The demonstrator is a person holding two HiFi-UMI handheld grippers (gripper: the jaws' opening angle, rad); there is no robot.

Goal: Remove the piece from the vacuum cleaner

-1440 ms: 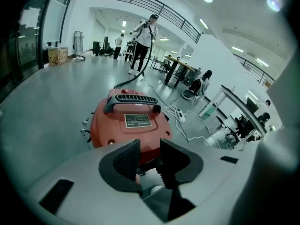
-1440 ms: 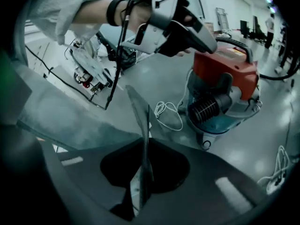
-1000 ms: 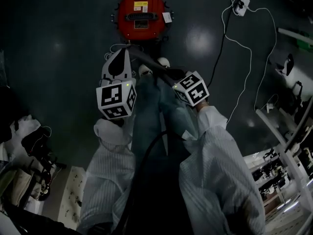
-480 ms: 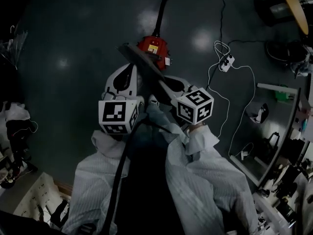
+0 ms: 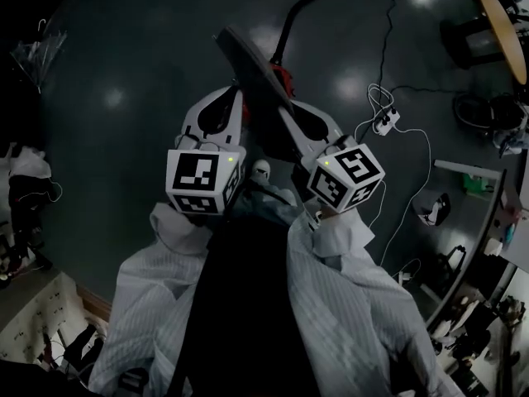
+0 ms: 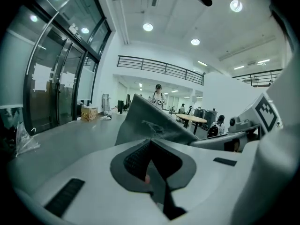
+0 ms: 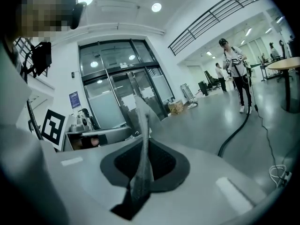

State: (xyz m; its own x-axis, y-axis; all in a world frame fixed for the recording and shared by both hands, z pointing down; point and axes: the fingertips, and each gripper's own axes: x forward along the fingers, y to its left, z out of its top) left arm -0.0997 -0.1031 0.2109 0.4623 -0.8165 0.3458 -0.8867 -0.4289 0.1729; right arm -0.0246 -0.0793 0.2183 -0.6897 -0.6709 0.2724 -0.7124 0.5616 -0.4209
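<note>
A flat dark grey piece [image 5: 252, 64] slants from the upper left down toward my right gripper [image 5: 291, 114], which is shut on its lower end. In the right gripper view the piece [image 7: 140, 172] stands edge-on between the pads. My left gripper [image 5: 234, 98] is shut, its tips right beside the piece; in the left gripper view the piece [image 6: 145, 123] rises just beyond the closed jaws [image 6: 151, 142], with none of it visibly between them. The red vacuum cleaner [image 5: 283, 78] on the floor is mostly hidden behind the piece. Its black hose [image 5: 291, 23] curves away toward the top.
A white power strip [image 5: 382, 122] and its looping cable lie on the dark floor to the right. Racks and equipment stand along the right edge [image 5: 488, 222], and clutter sits at the lower left [image 5: 33, 222]. People stand far off in the hall [image 7: 236, 74].
Both grippers have risen and spread a little with the grey piece. The camera has tilted, so the vacuum cleaner went from plain sight at the top to mostly hidden behind the piece.
</note>
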